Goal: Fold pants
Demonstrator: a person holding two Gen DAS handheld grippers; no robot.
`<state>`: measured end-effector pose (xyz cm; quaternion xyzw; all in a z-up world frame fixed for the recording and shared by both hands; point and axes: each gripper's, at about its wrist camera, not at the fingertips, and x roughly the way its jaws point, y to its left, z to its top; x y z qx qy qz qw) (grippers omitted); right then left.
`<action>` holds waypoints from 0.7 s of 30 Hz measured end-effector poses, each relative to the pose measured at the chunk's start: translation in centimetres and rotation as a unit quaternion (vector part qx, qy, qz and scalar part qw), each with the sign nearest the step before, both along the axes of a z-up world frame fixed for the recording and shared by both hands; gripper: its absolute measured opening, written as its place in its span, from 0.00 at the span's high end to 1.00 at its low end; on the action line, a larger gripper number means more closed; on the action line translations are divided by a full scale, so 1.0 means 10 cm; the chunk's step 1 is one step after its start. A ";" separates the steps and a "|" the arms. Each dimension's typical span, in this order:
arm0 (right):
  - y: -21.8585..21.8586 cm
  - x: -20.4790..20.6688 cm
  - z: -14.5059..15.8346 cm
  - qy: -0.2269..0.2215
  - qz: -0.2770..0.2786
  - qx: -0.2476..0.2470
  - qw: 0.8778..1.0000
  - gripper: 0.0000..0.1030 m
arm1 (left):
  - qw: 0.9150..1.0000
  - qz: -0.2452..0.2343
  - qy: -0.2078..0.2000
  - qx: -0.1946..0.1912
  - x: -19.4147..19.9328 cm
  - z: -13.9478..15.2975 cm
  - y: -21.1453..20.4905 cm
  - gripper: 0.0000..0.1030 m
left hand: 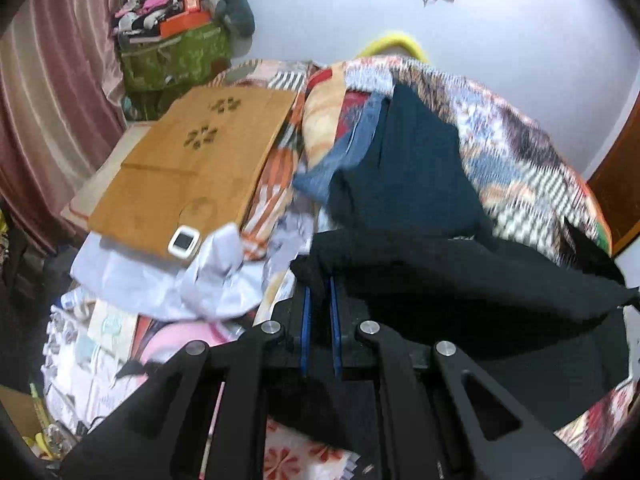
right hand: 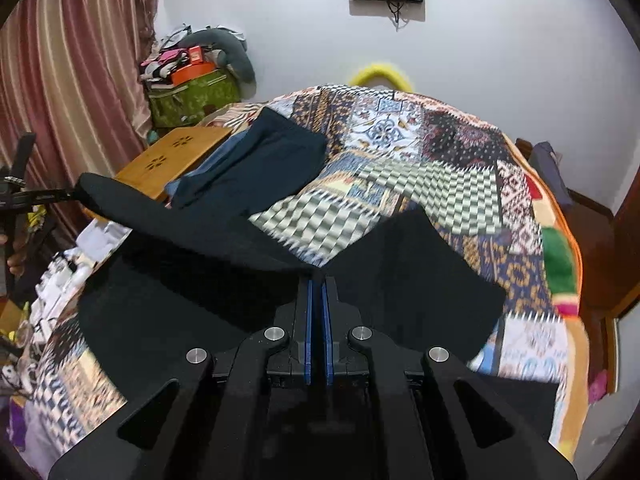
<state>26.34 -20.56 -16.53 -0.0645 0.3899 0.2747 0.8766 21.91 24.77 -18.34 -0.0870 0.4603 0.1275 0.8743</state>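
- Clearly both tongs pinch the black pants (right hand: 224, 236): the left gripper (left hand: 320, 280) and right gripper (right hand: 319, 276) have jaws nearly closed on one edge.
- That edge hangs stretched between them above the quilt (right hand: 400, 168), probably to carry it over in a fold.
- Folded clothes (right hand: 272, 152) lie beyond, beside a wooden tray (left hand: 200, 160).

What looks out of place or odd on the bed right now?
A small white device sits at the very edge of the wooden board, half over crumpled cloth, as if about to slip. The black pants hang stretched between both grippers.
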 end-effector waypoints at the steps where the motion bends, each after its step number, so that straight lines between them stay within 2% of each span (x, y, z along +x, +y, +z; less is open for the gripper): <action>1: -0.01 -0.07 -0.04 0.006 0.000 0.002 1.000 0.96 | 1.000 0.001 0.008 0.003 -0.04 -0.05 0.01 0.99; 4: 0.00 -0.21 -0.15 0.023 -0.001 0.010 1.000 0.96 | 0.999 -0.003 0.032 -0.022 -0.15 -0.22 0.06 0.99; 7: 0.00 -0.32 -0.27 0.038 -0.005 0.012 0.999 0.96 | 0.998 -0.004 0.067 -0.011 -0.27 -0.48 0.04 0.99; 13: -0.04 -0.48 -0.46 0.069 -0.013 0.013 0.997 0.96 | 0.995 0.006 0.098 -0.012 -0.47 -0.81 0.05 0.99; 17: -0.13 -0.55 -0.46 0.074 -0.028 0.011 0.997 0.95 | 0.993 0.015 0.116 0.001 -0.55 -0.90 0.10 0.99; 21: -0.34 -0.58 -0.33 0.066 -0.049 0.020 0.996 0.95 | 0.995 0.013 0.097 0.021 -0.60 -0.71 0.09 0.97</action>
